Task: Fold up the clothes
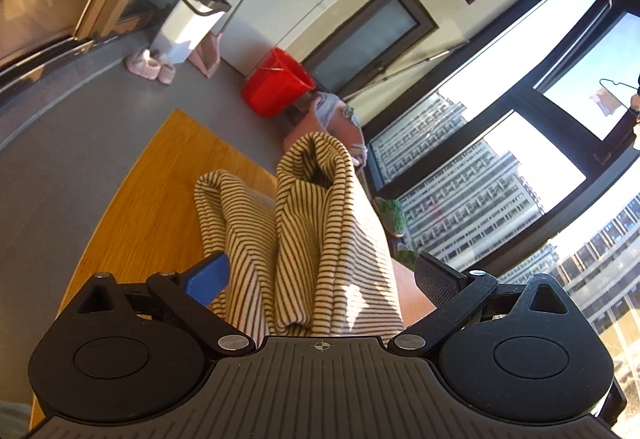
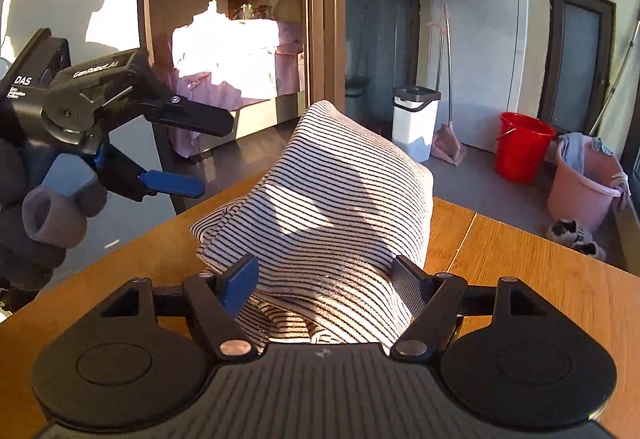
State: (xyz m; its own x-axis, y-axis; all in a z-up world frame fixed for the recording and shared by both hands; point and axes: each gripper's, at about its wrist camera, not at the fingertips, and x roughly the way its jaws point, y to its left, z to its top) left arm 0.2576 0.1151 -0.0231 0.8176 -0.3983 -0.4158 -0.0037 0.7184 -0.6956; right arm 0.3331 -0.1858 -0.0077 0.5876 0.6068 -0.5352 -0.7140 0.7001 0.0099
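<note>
Both claws gape: left gripper (image 2: 192, 155) at nine o'clock, right gripper (image 2: 326, 279) straddling the soft striped shirt (image 2: 340, 199) on the woodgrain table (image 2: 540, 279).

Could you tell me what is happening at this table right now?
A person is folding a striped garment on a wooden table, with a handheld tool in each hand. The right tool is open, its fingers on either side of the bunched, partly folded cloth. The left tool hovers open off to the side, gripping nothing. A red bucket and a pink basin stand on the floor beyond.
</note>
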